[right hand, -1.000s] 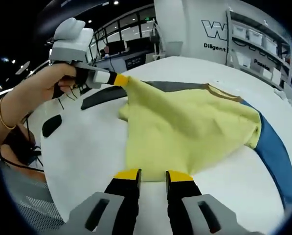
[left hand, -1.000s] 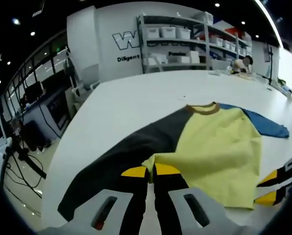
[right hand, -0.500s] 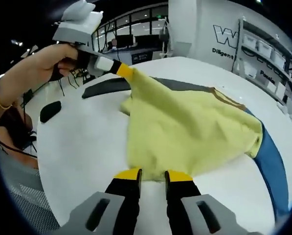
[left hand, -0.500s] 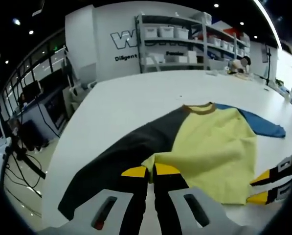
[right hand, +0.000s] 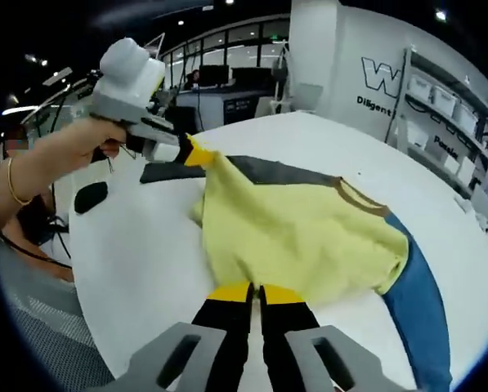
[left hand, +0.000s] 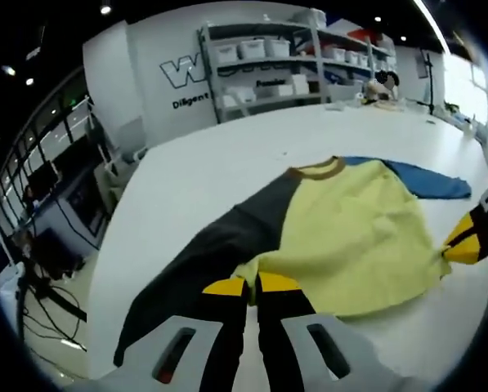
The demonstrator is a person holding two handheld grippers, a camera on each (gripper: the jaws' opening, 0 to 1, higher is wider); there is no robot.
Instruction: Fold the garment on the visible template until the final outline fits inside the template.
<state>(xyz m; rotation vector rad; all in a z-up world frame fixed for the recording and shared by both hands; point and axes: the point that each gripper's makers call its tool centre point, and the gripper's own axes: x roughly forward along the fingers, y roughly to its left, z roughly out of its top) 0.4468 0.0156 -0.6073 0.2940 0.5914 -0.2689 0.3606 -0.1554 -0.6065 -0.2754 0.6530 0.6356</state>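
A long-sleeved garment lies on the white table (left hand: 227, 163). It has a yellow body (left hand: 350, 237), a dark grey sleeve (left hand: 203, 253), a blue sleeve (left hand: 427, 180) and a brown collar (left hand: 315, 169). My left gripper (left hand: 252, 284) is shut on the yellow hem at the corner by the dark sleeve. In the right gripper view the left gripper (right hand: 186, 153) shows in a person's hand (right hand: 68, 159), lifting that corner off the table. My right gripper (right hand: 257, 292) is shut on the hem of the yellow body (right hand: 301, 233); the right gripper (left hand: 471, 238) also enters the left gripper view at the right edge.
A small dark object (right hand: 90, 197) lies near the table's rounded edge, left of the dark sleeve (right hand: 268, 170). The blue sleeve (right hand: 415, 306) trails toward the near right. Shelves with white bins (left hand: 264, 69) and a logo wall stand behind the table. Desks with monitors are off to the left.
My right gripper's jaws have gone from apart to shut on the yellow hem. In the left gripper view the right gripper has risen at the right edge, and the hem has lifted.
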